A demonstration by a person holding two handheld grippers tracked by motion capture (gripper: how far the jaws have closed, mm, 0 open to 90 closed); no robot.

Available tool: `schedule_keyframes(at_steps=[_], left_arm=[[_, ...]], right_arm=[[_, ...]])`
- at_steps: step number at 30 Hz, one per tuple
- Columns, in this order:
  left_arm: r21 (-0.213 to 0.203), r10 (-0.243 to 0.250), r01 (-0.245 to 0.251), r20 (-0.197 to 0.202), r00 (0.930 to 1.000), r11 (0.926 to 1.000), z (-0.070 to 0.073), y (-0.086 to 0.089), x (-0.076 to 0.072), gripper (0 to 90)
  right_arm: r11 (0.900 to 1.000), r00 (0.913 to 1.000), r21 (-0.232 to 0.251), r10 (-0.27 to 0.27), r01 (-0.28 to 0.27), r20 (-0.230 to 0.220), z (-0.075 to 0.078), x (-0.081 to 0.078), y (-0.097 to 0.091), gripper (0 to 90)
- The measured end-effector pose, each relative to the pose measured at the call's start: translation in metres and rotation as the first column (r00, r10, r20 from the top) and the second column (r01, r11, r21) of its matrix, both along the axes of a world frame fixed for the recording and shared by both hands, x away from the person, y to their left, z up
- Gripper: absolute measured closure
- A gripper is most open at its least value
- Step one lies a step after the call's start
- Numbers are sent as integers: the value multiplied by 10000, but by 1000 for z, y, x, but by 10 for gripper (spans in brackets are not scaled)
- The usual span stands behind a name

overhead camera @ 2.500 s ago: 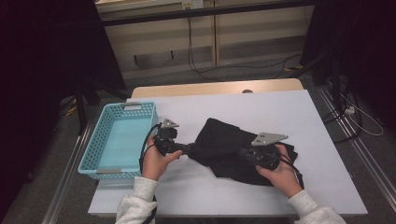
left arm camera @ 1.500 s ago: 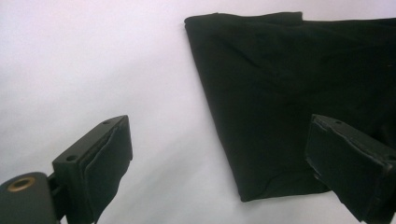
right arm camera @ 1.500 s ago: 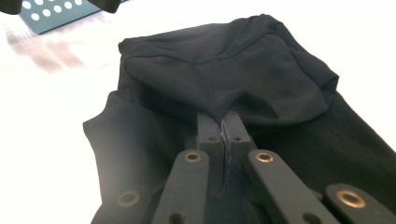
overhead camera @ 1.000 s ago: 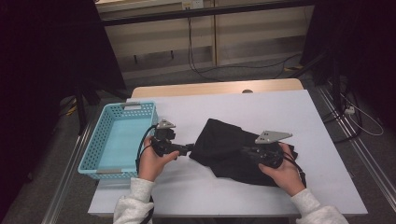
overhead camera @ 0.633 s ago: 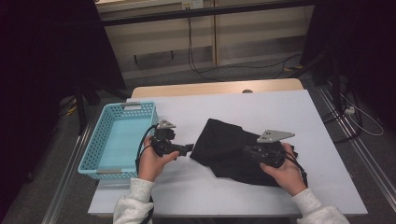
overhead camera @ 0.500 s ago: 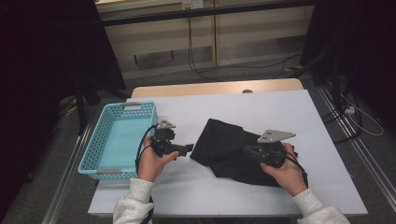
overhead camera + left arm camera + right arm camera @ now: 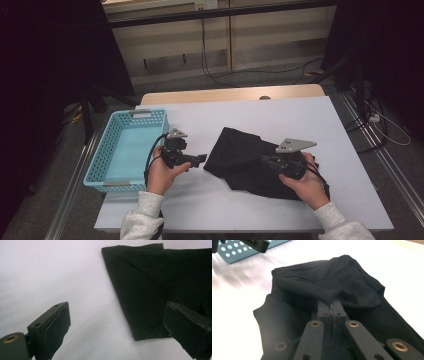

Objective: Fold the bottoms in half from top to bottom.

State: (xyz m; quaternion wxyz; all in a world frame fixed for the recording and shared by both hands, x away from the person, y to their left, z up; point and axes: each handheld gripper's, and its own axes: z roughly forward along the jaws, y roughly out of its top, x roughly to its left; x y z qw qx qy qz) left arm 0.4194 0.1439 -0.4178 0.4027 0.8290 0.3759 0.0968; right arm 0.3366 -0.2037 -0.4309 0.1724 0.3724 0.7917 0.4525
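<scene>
Black cloth [image 7: 160,287] cut off at right edge, left gripper view; right hand-held gripper [image 7: 331,308] tips buried under fold.

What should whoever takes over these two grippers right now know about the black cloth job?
Right gripper: shut on the black cloth, pinching a fold that is lifted and partly turned over.
Left gripper: open, empty, just off the cloth's left corner.
The cloth lies mid-table, partly folded, still rumpled. The blue basket stands at the left table edge with nothing visible in it.
Left, as it looks: lay the held fold flat, tidy the cloth, likely move it into the basket.
</scene>
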Motion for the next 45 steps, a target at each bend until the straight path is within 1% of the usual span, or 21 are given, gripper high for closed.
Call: schedule_keyframes(at_steps=[2, 6, 7, 9, 11, 12, 15, 17, 19, 20, 22, 25, 29, 32, 45], left_arm=[[52, 50, -50, 66, 10000, 10000, 0, 0, 0, 73], [8, 62, -62, 56, 10000, 10000, -1, -1, 0, 72], [104, -16, 16, 29, 10000, 9999, 0, -1, 0, 73], [66, -51, 50, 75, 10000, 10000, 1, -2, -1, 73], [140, -103, 102, 93, 9999, 9999, 1, -2, 0, 73], [98, -84, 84, 27, 10000, 9999, 0, -2, -1, 73], [94, 10, -11, 35, 10000, 10000, -1, -2, 0, 73], [79, -66, 66, -12, 10000, 9999, -1, -2, 0, 73], [100, -72, 72, -22, 10000, 9999, -1, -1, 0, 73], [45, -29, 29, -37, 10000, 10000, -2, -1, 0, 73], [98, -57, 57, -39, 10000, 9999, -1, -1, 1, 73], [62, -10, 10, 9, 10000, 10000, -1, -2, 1, 73], [35, -63, 63, -38, 10000, 10000, -1, -3, 2, 73], [47, -37, 37, 15, 10000, 10000, -2, -4, 2, 73], [41, 14, -14, 13, 10000, 10000, -2, -1, 3, 73]], right_arm=[[10000, 10000, -24, 14, -14, 11, 0, 0, 0, 891], [10000, 10000, 20, -20, 20, 7, 0, 1, -1, 891], [10000, 10000, 27, -30, 30, 33, 0, 1, -2, 891], [10000, 10000, 12, -25, 25, 96, 1, 1, -2, 891], [10000, 9999, 80, -55, 54, 118, 1, 1, -3, 891], [9999, 9999, 97, -36, 35, 101, 1, 1, -4, 892], [9999, 9999, 111, -76, 75, 114, 1, 1, -5, 892], [10000, 9998, 44, -82, 81, 165, 1, -1, -6, 892], [9999, 9998, 24, -101, 101, 142, 1, -2, -7, 892], [9999, 9998, 8, -121, 121, 133, 1, -2, -8, 892], [9998, 9997, 30, -171, 171, 150, 1, -3, -10, 892], [9997, 9996, 70, -222, 221, 189, 2, -3, -12, 892], [9998, 9998, 87, -176, 175, 126, 1, -4, -12, 892], [9999, 9998, 54, -159, 159, 87, 0, -4, -12, 892], [9999, 9998, 41, -154, 153, 89, 1, -6, -13, 892]])
